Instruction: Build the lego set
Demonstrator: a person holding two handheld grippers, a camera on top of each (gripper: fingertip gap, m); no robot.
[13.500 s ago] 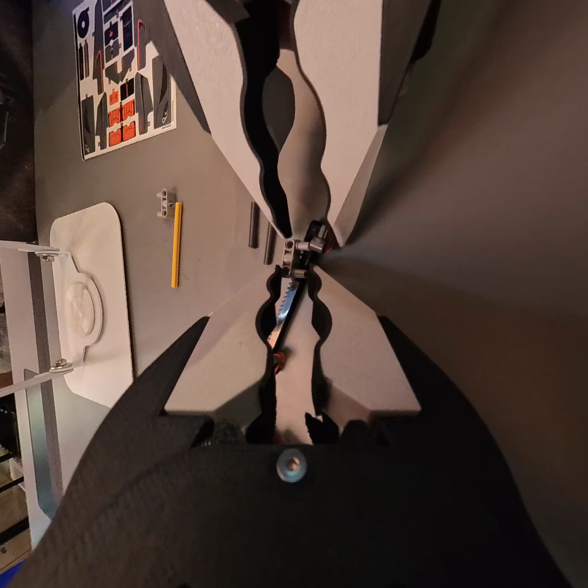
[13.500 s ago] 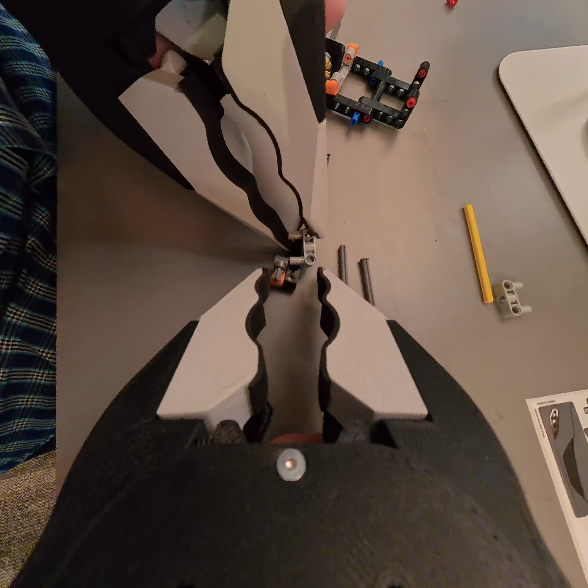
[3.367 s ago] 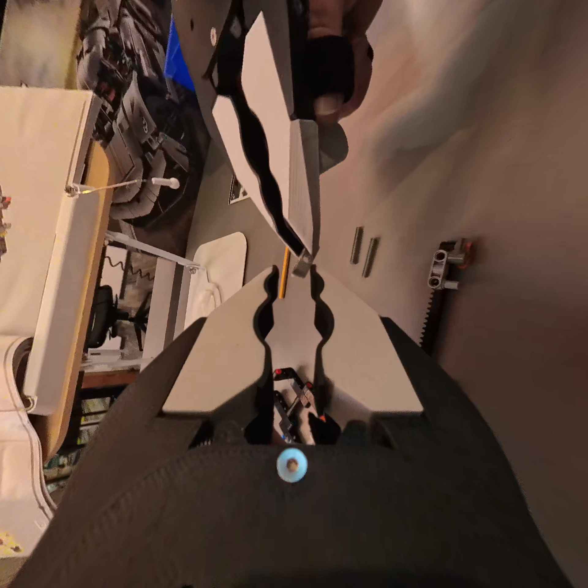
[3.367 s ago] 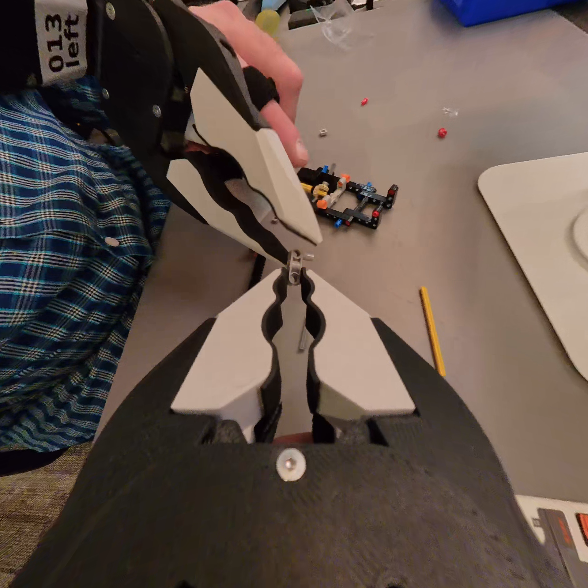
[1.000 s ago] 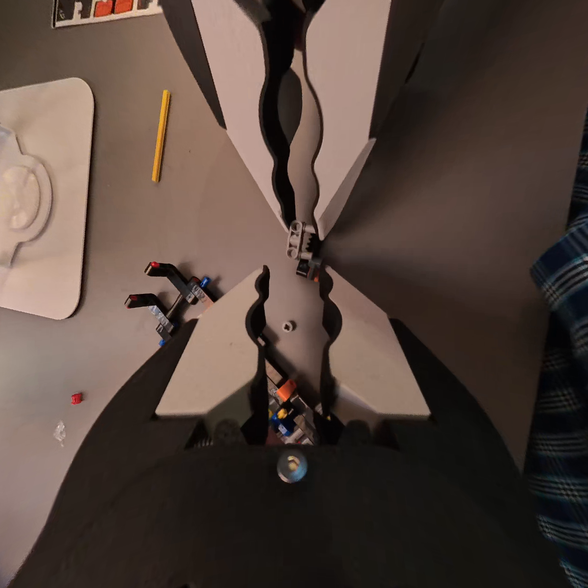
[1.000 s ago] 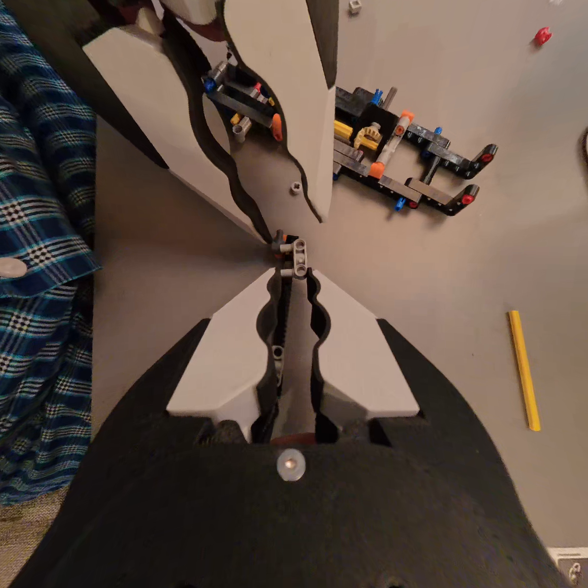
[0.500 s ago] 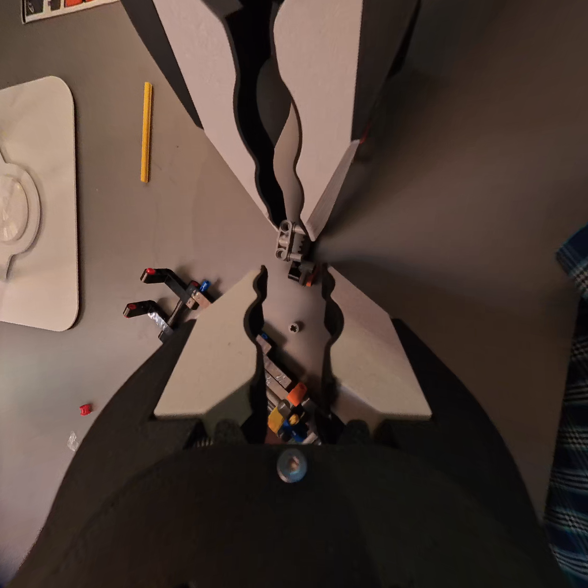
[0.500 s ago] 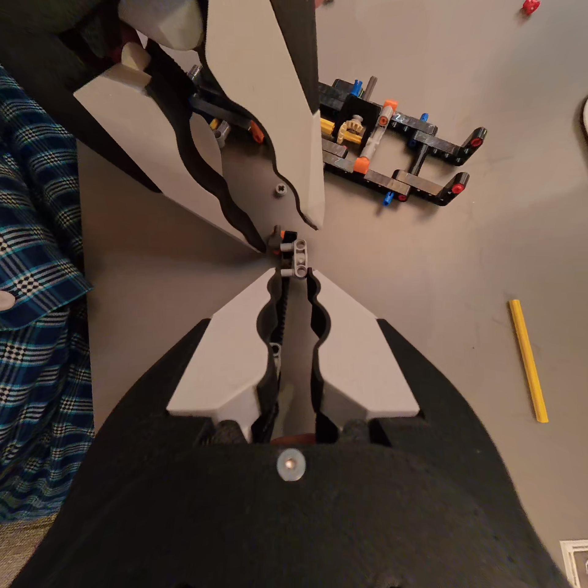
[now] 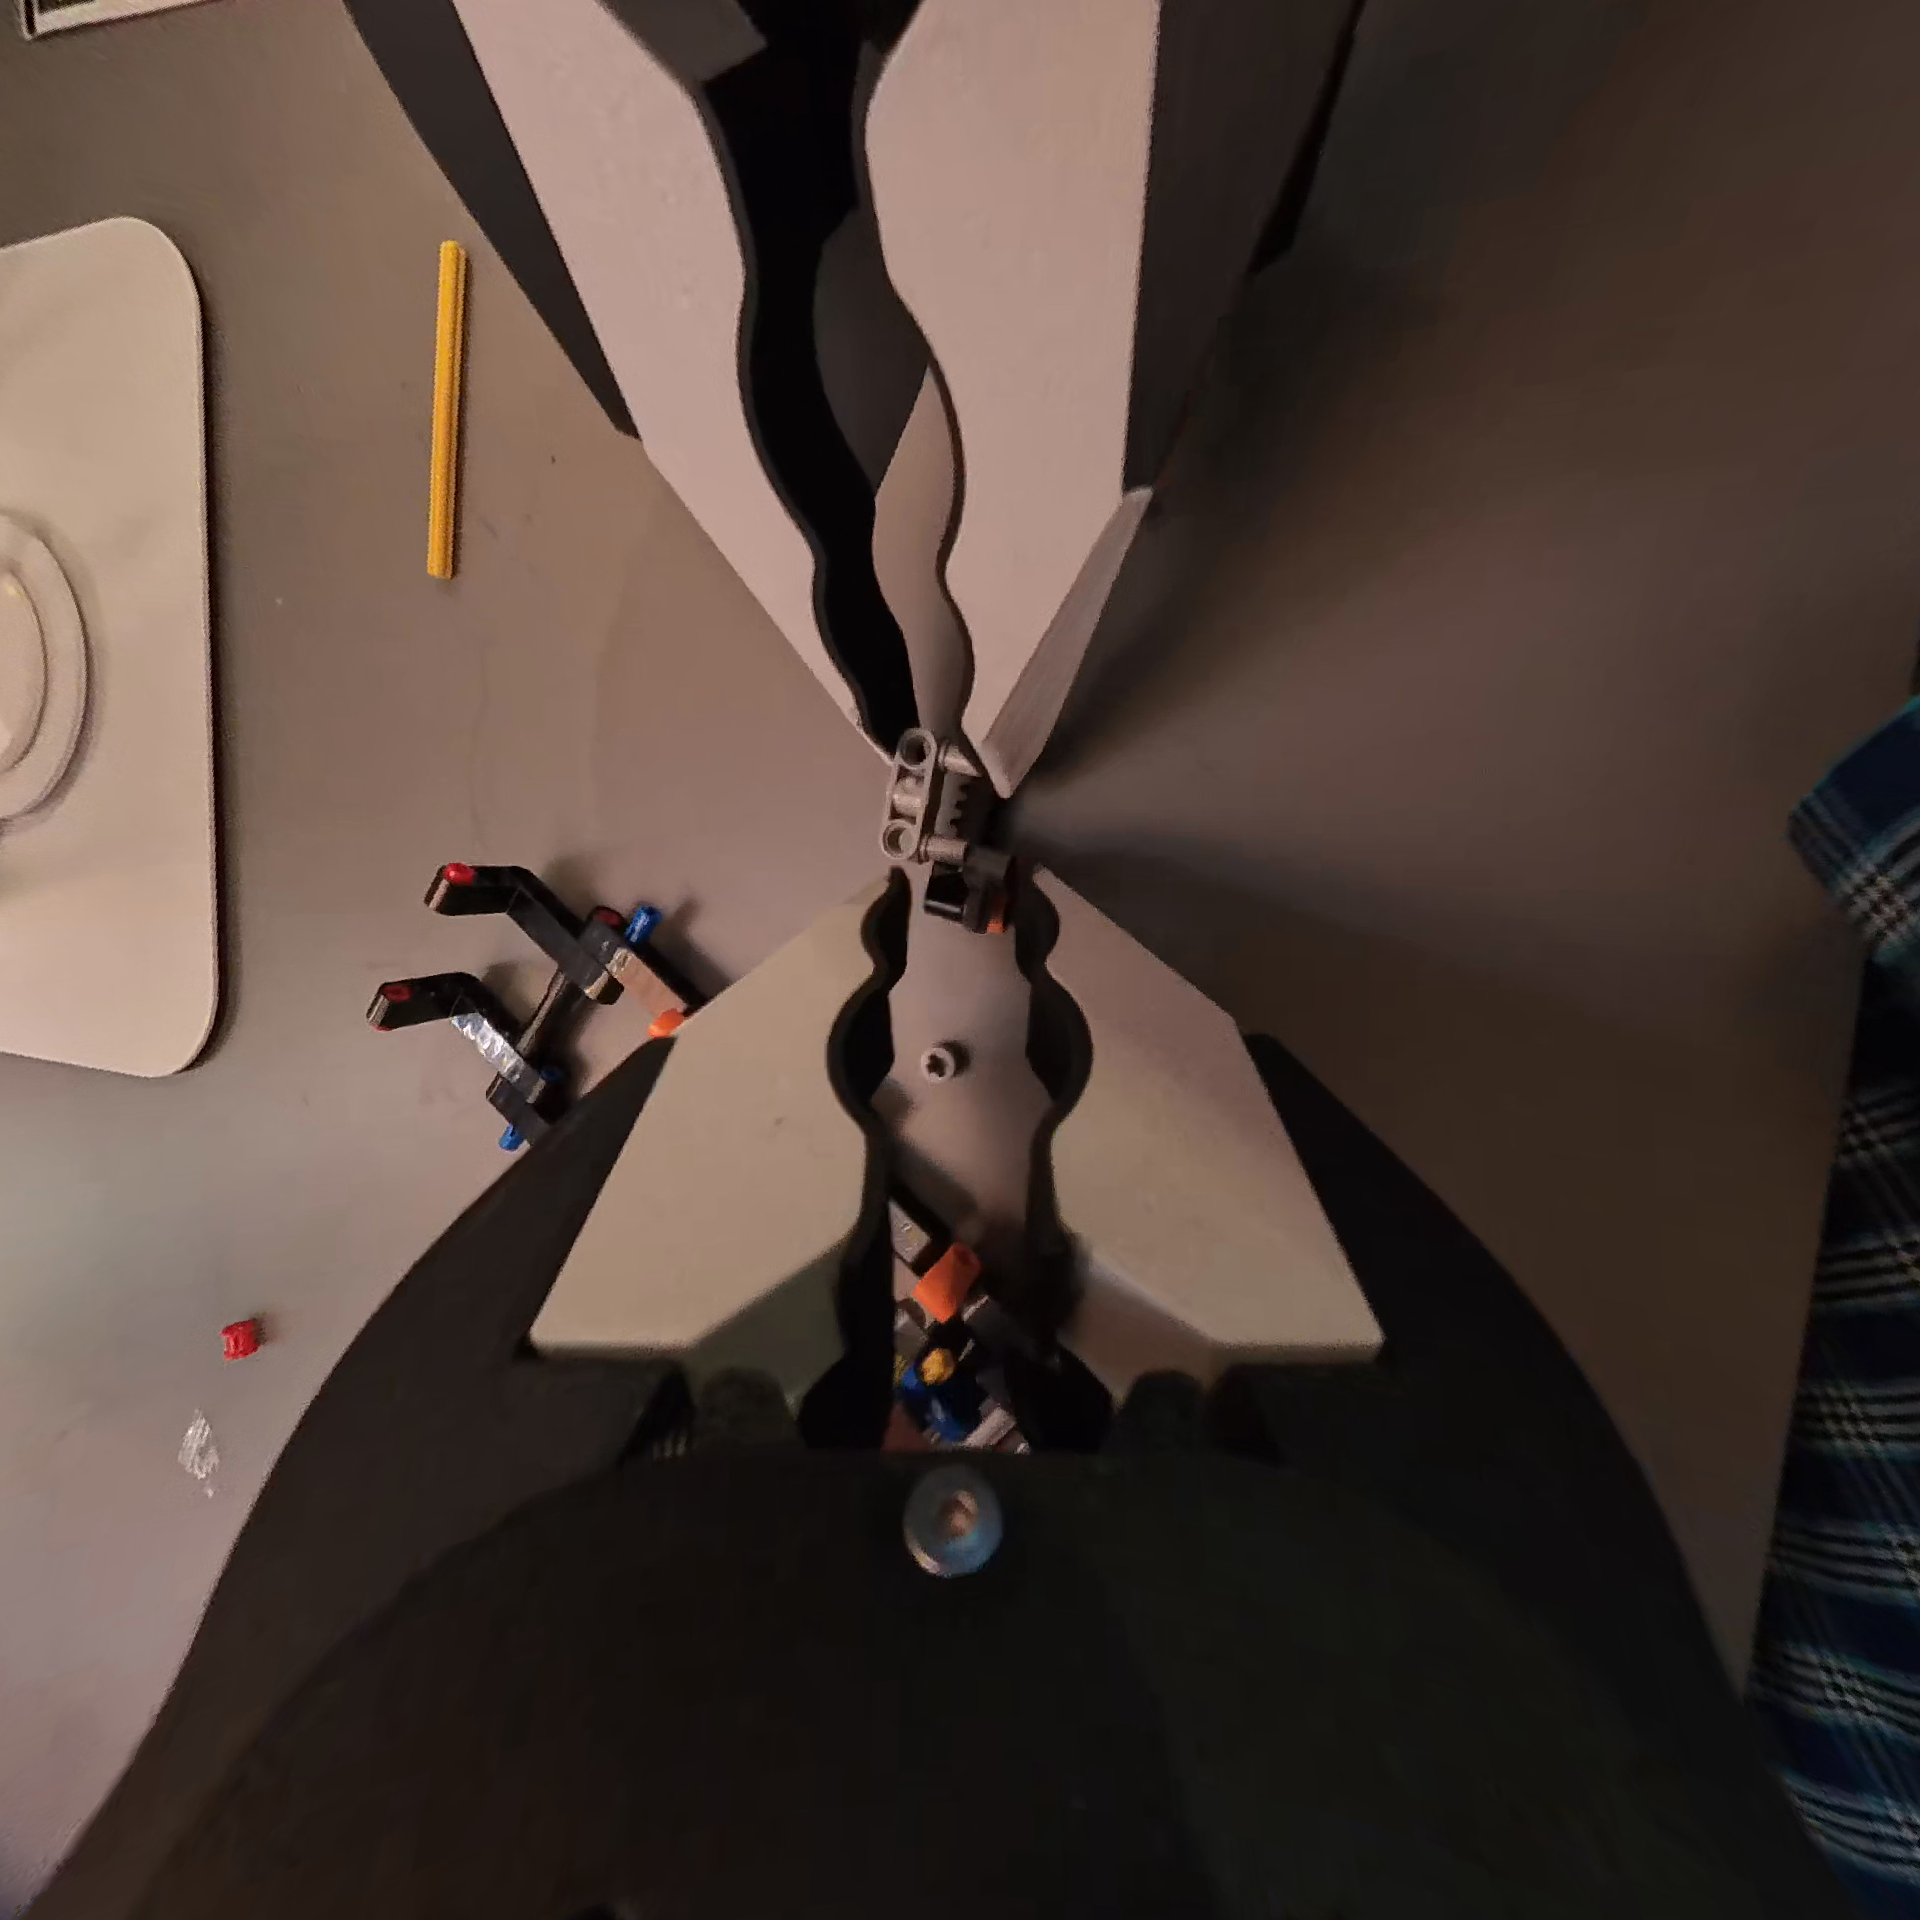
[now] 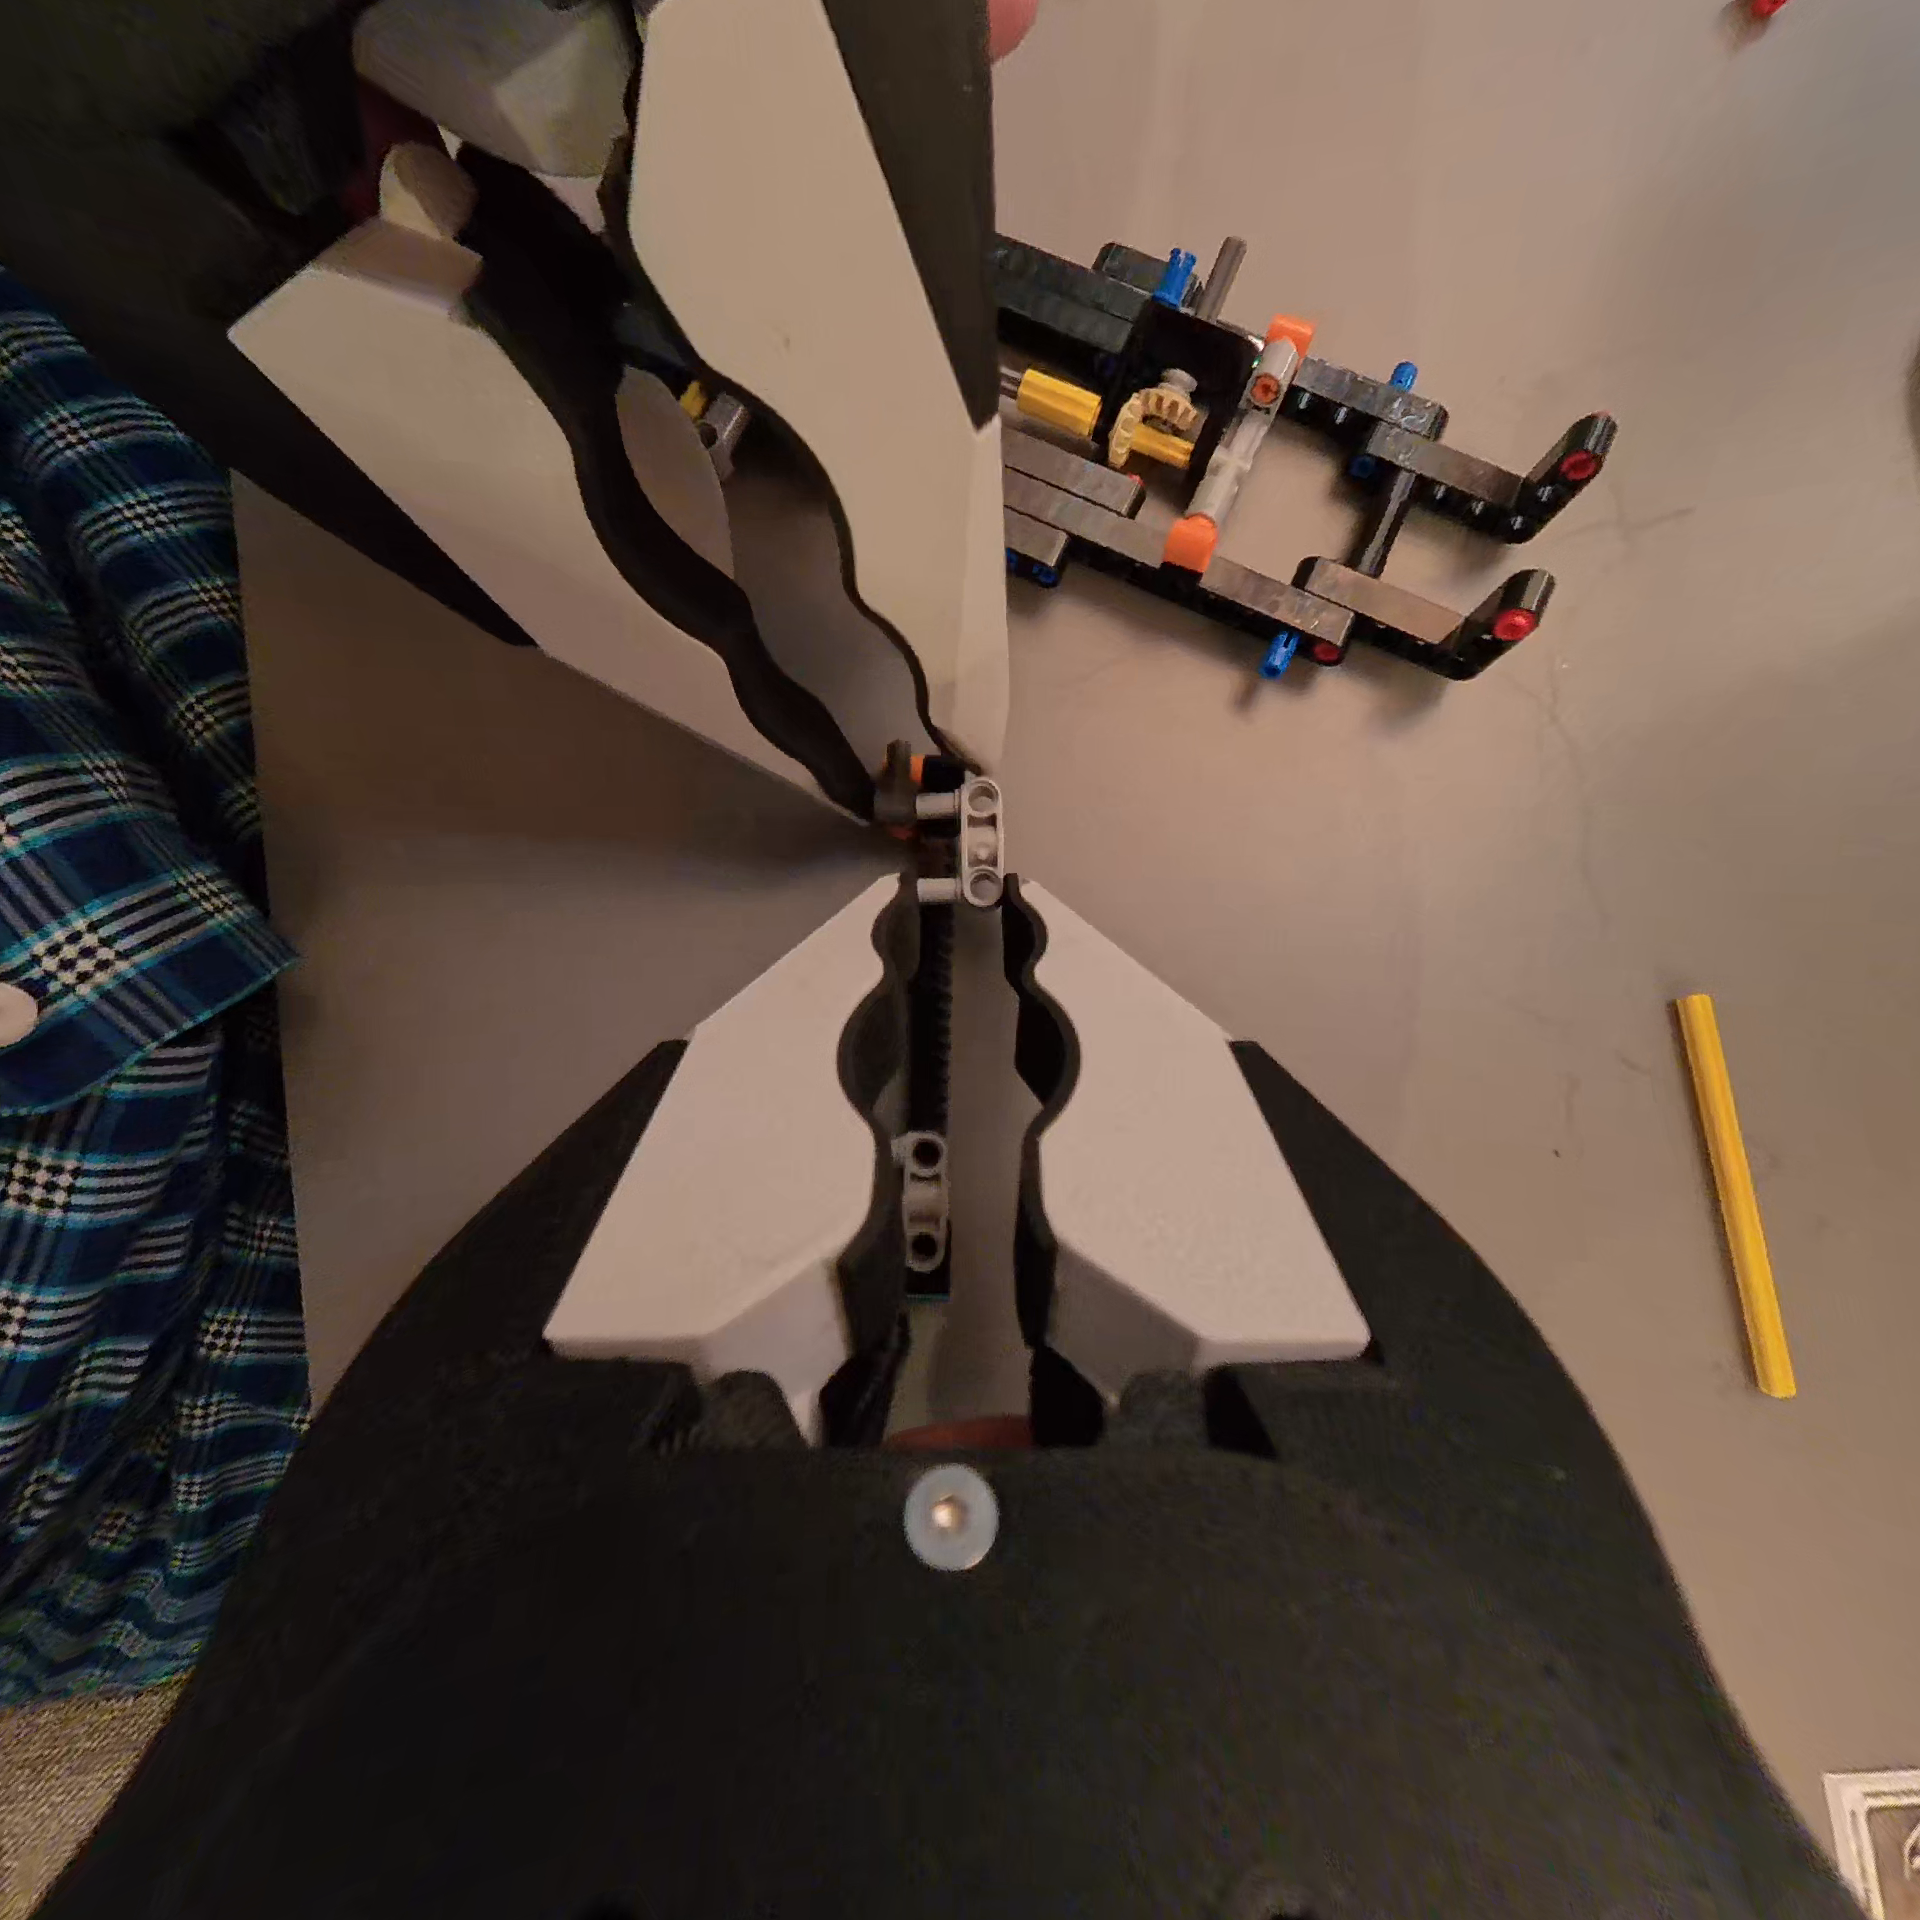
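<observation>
**Holding a small lego sub-assembly between two grippers above the table**

Meeting tip to tip near the centre of both wrist views, the two grippers share one small piece of the lego set. The right gripper [image 10: 951,894] is clamped on a black toothed rack [image 10: 932,1029], which runs back between its fingers toward 6 o'clock; a light grey two-hole connector [image 10: 980,842] sits at the rack's forward end, just beyond the fingertips. The left gripper [image 9: 961,894] stands with its fingers apart; an orange-and-black end piece [image 9: 966,896] of the sub-assembly lies in the gap at its tips, nearer the right-hand finger, and whether either finger touches it cannot be told.

In the right wrist view the black chassis frame [image 10: 1351,499], with yellow, orange, blue and red parts, lies flat on the grey table [image 10: 1351,935] toward 1 o'clock, well apart from the held piece. A yellow axle [image 10: 1733,1195] lies alone at 3 to 4 o'clock. In the left wrist view a small red piece [image 9: 240,1338] rests at 8 o'clock, and a white rounded plate [image 9: 104,644] lies at 9 o'clock. A plaid sleeve [image 10: 114,831] fills the left edge of the right wrist view.
</observation>
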